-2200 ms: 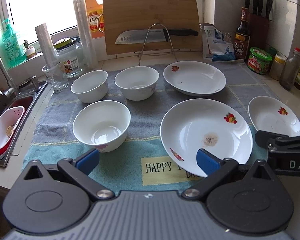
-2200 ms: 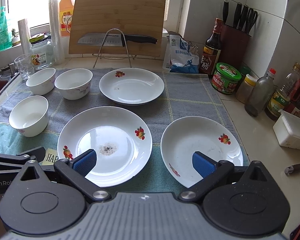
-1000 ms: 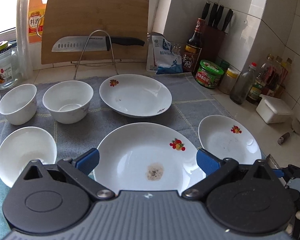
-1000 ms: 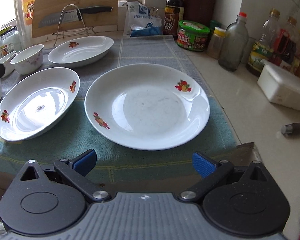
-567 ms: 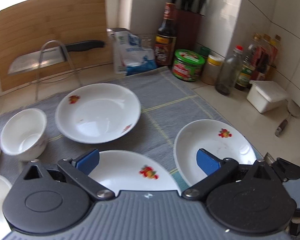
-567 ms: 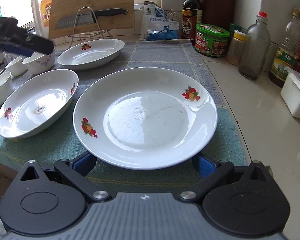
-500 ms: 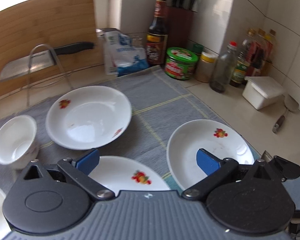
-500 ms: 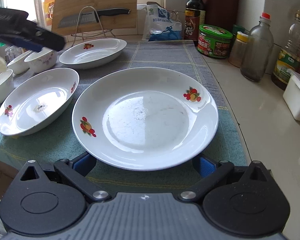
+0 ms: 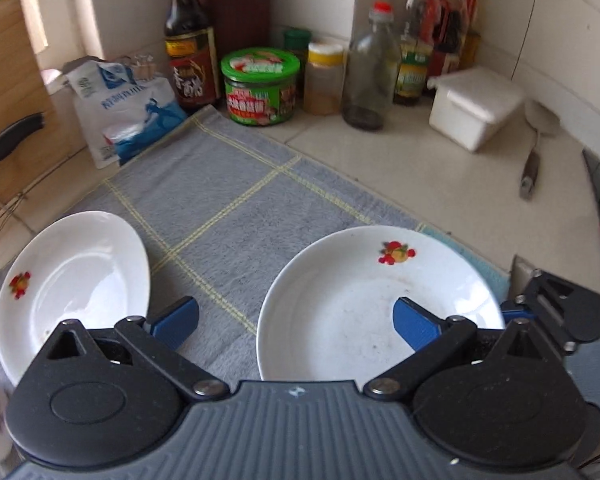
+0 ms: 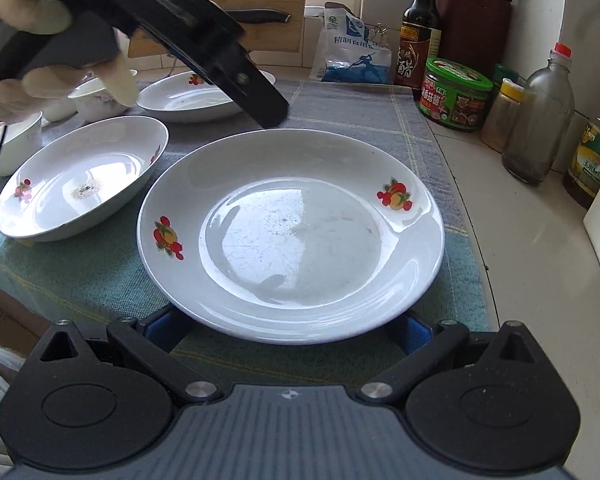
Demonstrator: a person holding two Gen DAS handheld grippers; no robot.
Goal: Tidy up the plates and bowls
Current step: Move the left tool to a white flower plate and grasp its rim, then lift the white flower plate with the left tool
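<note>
- Plates: three in the right wrist view. The nearest plate (image 10: 292, 236) sits on the teal end of the towel (image 10: 360, 112), a deeper plate (image 10: 80, 184) with a brownish smudge is just left of it, nearly touching, and a far plate (image 10: 188, 100) lies behind, partly blocked.
- Bowls: I can count two for sure, a flowered bowl (image 10: 98, 100) and a bowl at the left edge (image 10: 12, 148). Both are half hidden behind the person's pale-gloved hand (image 10: 40, 60), so there may be more back there, can't tell.
- Right gripper (image 10: 288, 332): claw spread wide, a blue pad on each side of the nearest plate's front rim. The rim covers the pads, so whether they touch it is hard to make out.
- Left gripper (image 9: 296, 320): also spread wide, pinching nothing, hanging over the grey towel with its right pad above the nearest plate. From the right wrist it shows as a black arm coming in from top left, its tip just past that plate's far rim.
- Left wrist view only catches two plates; the far one is cut off by the gripper body.
- Counter clutter along the wall: one dark sauce bottle (image 10: 420, 28), one green-lidded jar (image 10: 456, 96), one salt bag (image 10: 352, 52), one white lidded box (image 9: 474, 108), one spatula (image 9: 534, 152) and a cluster of oil bottles too jammed together to count.
- Cutting board and knife are mostly cropped or hidden in both views.
</note>
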